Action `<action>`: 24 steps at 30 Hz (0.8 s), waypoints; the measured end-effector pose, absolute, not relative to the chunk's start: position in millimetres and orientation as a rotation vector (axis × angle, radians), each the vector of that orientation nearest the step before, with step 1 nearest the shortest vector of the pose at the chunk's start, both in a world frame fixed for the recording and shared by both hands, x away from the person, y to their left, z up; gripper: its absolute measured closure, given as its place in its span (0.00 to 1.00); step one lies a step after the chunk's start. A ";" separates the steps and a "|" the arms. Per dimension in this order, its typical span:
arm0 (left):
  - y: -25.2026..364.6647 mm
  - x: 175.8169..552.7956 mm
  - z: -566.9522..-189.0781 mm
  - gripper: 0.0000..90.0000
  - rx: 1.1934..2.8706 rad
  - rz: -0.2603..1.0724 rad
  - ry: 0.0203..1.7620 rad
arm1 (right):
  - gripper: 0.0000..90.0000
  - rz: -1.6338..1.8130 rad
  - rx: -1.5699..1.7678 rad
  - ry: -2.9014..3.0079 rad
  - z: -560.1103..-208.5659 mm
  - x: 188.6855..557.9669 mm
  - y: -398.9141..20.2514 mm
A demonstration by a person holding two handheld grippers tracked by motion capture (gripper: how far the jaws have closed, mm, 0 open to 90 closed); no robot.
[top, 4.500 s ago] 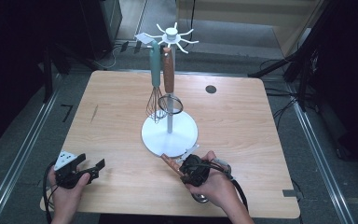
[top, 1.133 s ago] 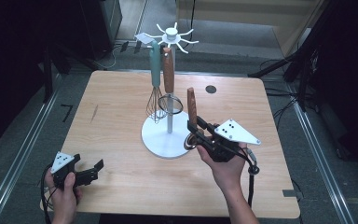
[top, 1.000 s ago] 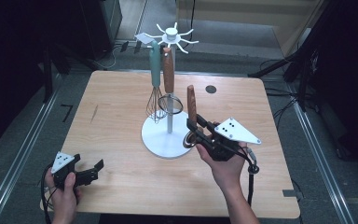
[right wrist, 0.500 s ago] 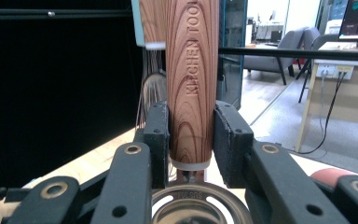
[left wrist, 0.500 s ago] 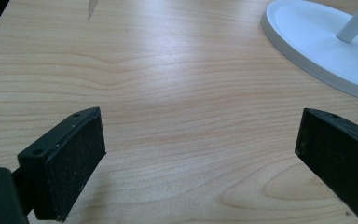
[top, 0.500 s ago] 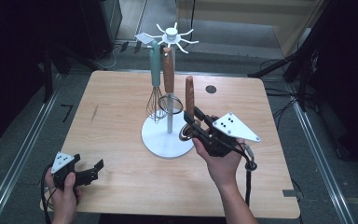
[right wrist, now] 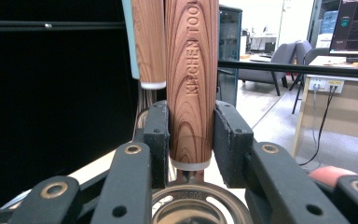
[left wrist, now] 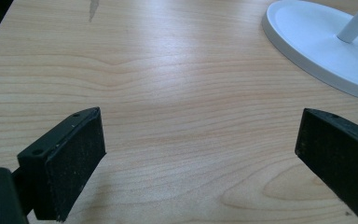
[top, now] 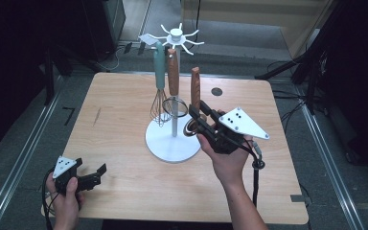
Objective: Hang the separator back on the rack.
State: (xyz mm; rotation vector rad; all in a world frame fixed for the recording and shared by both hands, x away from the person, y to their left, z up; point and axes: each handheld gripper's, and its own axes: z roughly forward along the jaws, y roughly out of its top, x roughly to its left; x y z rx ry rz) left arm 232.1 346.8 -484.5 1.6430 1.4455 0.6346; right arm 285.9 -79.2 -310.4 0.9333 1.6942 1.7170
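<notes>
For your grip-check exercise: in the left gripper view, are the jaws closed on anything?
No: the left gripper has its jaws standing wide apart over bare table, with nothing between them.

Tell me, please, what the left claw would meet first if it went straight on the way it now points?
Probably the white stand base. The left claw hangs open over bare table, and the base's rim lies ahead, toward the right, though the line might pass just beside it.

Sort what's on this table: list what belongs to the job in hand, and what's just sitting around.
In the job:
wooden-handled utensil, clamped upright in the right gripper
white hanging rack

Sitting around:
whisk and wooden-handled strainer, on the rack
left gripper, open, idle
</notes>
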 end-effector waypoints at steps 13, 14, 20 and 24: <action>346.1 231.7 -484.4 0.00 1.641 0.644 1.447 | 0.78 1.739 0.921 1.661 -296.8 290.7 -77.7; 346.1 231.6 -484.4 0.00 1.640 0.644 1.448 | 0.78 1.739 0.921 1.659 -296.2 290.9 -77.6; 346.2 231.7 -484.3 0.00 1.643 0.643 1.447 | 0.78 1.747 0.917 1.642 -290.7 291.8 -77.5; 346.1 231.7 -484.2 0.00 1.644 0.642 1.448 | 0.78 1.750 0.911 1.639 -284.9 292.5 -76.8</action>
